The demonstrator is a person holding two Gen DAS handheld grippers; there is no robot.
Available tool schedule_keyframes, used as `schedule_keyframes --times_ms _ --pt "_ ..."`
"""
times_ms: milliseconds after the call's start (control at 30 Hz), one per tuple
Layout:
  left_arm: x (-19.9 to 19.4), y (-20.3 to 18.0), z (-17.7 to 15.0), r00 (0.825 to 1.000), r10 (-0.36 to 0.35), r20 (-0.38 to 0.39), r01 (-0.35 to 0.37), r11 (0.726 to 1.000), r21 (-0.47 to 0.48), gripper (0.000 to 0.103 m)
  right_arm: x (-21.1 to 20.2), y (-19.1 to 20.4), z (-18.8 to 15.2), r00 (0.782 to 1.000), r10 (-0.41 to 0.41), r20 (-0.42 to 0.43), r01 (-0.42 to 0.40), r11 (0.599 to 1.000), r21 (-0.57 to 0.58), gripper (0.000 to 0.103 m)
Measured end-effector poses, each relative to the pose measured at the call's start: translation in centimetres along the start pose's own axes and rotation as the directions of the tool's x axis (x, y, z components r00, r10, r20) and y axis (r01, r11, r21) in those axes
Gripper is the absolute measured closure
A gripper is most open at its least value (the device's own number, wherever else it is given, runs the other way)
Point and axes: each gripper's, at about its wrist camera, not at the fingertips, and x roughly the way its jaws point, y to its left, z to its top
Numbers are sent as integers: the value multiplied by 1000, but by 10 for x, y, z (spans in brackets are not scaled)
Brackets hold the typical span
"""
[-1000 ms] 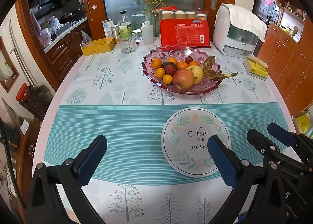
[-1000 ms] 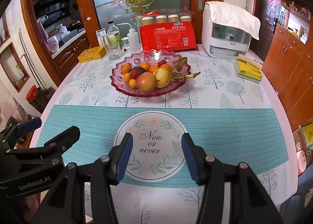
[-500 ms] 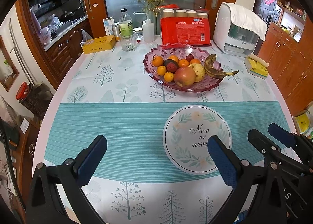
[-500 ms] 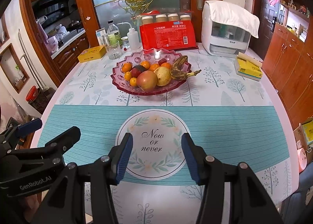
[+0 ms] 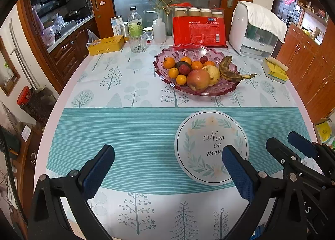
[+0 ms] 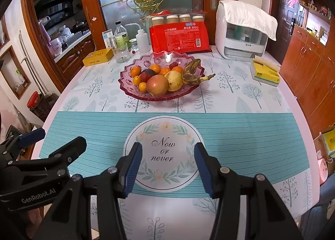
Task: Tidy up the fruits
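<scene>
Hovering over the near end of a round dining table [image 5: 69, 97], you hold both grippers side by side above a tree-print tablecloth [image 5: 129, 84] with a teal striped band. Your left gripper [image 5: 167, 168] hangs with its blue-padded jaws spread wide and nothing between them; your right gripper [image 6: 167, 166] stands just beside it, jaws parted more narrowly, also empty, framing a round white "Now or never" emblem [image 6: 163, 152] printed on the cloth. The fruits sit well beyond both tools, piled in a pink glass bowl [image 5: 167, 80] with a scalloped rim toward the far half of the table: a large red-yellow apple [image 5: 197, 79] at the front, a yellow pear [image 5: 214, 74] touching it, a heavily browned banana [image 5: 228, 70] lying over the right rim, several small oranges [image 5: 181, 79] and a dark red lychee [image 5: 184, 69] behind. Behind the bowl stand a red pack of paper cups [image 5: 199, 31], a clear glass [image 5: 137, 42], a bottle [image 5: 135, 23] and a white appliance [image 5: 255, 32] draped with a cloth; a yellow tin [image 5: 105, 45] rests at the left, a yellow tissue pack [image 5: 274, 70] at the right.
</scene>
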Motion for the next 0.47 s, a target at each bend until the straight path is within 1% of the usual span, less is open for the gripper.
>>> schedule_keyframes --times_ms 467 --pt "1 -3 0 1000 3 -8 -3 1000 2 1 1 -2 -1 1000 0 -4 0 1000 3 51"
